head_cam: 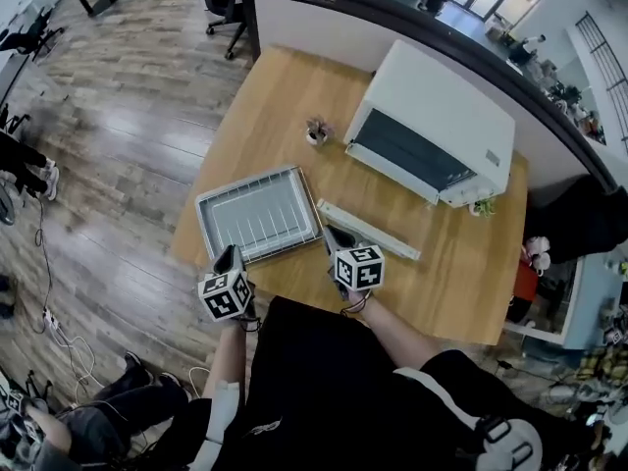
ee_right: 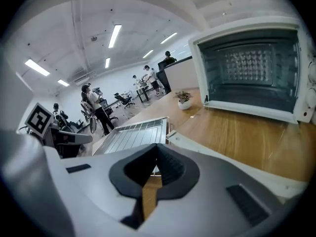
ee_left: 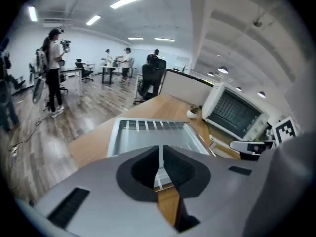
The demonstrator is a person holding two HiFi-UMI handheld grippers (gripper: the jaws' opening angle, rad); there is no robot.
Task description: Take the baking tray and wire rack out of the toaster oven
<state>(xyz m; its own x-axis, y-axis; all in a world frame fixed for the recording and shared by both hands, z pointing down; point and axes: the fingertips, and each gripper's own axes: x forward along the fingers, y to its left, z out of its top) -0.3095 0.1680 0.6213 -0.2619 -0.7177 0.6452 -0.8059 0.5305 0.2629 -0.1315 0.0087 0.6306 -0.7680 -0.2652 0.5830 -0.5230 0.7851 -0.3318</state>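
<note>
A grey baking tray [head_cam: 257,214] lies flat on the wooden table [head_cam: 294,96], and a wire rack [head_cam: 263,207] rests inside it. The tray also shows in the left gripper view [ee_left: 148,135] and the right gripper view [ee_right: 136,135]. The white toaster oven [head_cam: 432,126] stands at the back right; its cavity [ee_right: 249,78] is open and looks empty. My left gripper [head_cam: 228,259] is shut with nothing in it, just short of the tray's near edge. My right gripper [head_cam: 334,235] is shut and empty too, by the tray's near right corner.
A long white bar [head_cam: 368,230] lies in front of the oven, right of the tray. A small potted plant [head_cam: 316,131] stands behind the tray, another [head_cam: 481,205] by the oven's right corner. A dark partition [head_cam: 412,27] backs the table. People [ee_left: 53,68] stand far off.
</note>
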